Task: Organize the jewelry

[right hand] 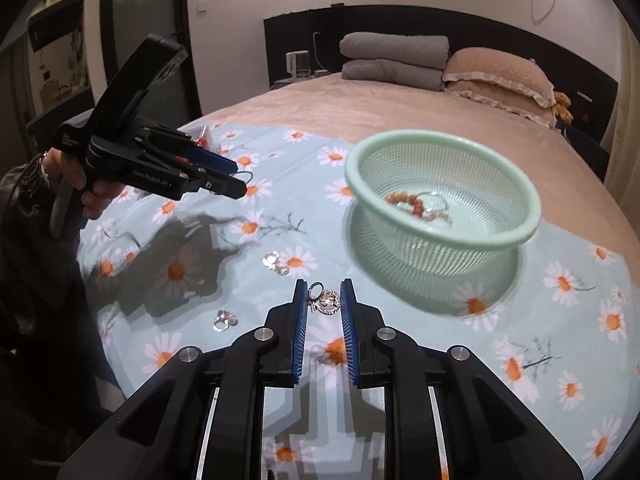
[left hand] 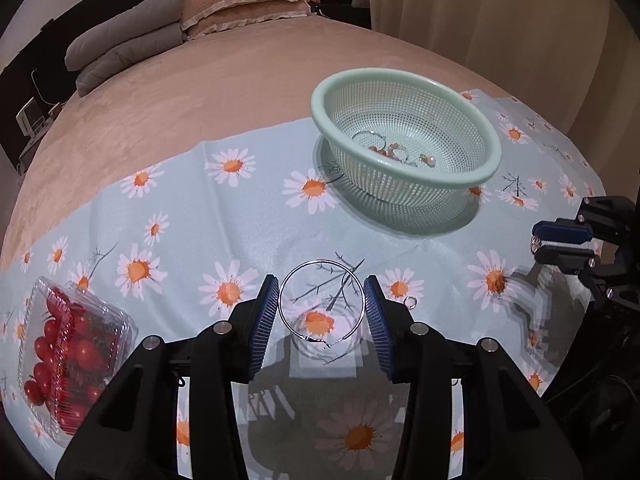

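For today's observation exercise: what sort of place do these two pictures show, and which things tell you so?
Most likely a bedroom in a home. The work goes on atop a bed with stacked pillows and folded grey bedding against a dark headboard; a daisy-print cloth is spread over it as a work surface.

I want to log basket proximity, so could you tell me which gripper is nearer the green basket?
Right. The right gripper sits just beside the green basket; the left gripper hovers farther off across the cloth.
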Available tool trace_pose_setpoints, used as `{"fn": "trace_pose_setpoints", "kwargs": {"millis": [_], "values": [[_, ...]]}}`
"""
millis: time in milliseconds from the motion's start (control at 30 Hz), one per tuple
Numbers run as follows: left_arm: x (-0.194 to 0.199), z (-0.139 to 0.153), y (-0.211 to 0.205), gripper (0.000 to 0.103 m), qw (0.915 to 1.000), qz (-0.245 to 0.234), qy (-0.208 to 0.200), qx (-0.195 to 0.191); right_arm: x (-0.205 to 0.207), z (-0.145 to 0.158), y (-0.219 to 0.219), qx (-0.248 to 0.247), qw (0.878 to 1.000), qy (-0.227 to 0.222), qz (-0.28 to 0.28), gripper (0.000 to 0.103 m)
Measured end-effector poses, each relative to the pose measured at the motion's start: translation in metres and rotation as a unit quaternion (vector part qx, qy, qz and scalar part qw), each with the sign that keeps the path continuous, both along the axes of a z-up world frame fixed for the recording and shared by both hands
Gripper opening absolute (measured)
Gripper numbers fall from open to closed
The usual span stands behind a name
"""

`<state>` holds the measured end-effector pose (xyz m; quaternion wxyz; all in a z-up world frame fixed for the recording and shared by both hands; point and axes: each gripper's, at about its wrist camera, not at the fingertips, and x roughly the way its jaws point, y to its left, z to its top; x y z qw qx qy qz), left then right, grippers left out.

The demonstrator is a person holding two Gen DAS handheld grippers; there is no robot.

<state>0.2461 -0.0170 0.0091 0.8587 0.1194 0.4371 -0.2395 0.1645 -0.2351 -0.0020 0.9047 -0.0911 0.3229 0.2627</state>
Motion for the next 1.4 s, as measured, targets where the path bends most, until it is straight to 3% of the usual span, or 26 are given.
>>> {"fn": "trace_pose_setpoints", "kwargs": {"millis": [200,300,767,800,900,933,1033,1400], "values": [[0.025,0.031,-0.029,0.045,0.9991,-0.033,-0.024,-0.010,0.030,0.044,-0.030,-0.015,0.999,-0.047,-0.023,0.016],[0.039,0.041,-0.046,0.045,0.9981,-0.051,-0.031,-0.019,0.048,0.052,-0.040,-0.016,0.998,-0.054,-0.033,0.016],[0.085,0.017,-0.095,0.046,0.9965,-0.081,-0.007,-0.020,0.105,0.014,-0.053,-0.006,0.998,-0.011,-0.058,0.018],[0.085,0.016,-0.095,0.046,0.9967,-0.078,-0.010,-0.018,0.107,0.013,-0.055,-0.004,0.998,-0.012,-0.065,0.023],[0.086,0.015,-0.088,0.068,0.9974,-0.067,-0.009,-0.026,0.104,0.013,-0.059,0.001,0.997,-0.021,-0.079,0.056],[0.085,0.014,-0.085,0.069,0.9976,-0.062,-0.008,-0.027,0.102,0.015,-0.060,0.002,0.996,-0.028,-0.082,0.060],[0.082,0.012,-0.075,0.075,0.9983,-0.050,-0.006,-0.028,0.098,0.017,-0.062,0.006,0.996,-0.030,-0.084,0.060],[0.038,-0.022,-0.050,0.078,0.9972,-0.064,0.037,-0.015,0.051,0.006,-0.030,0.006,0.998,-0.022,-0.053,0.061]]}}
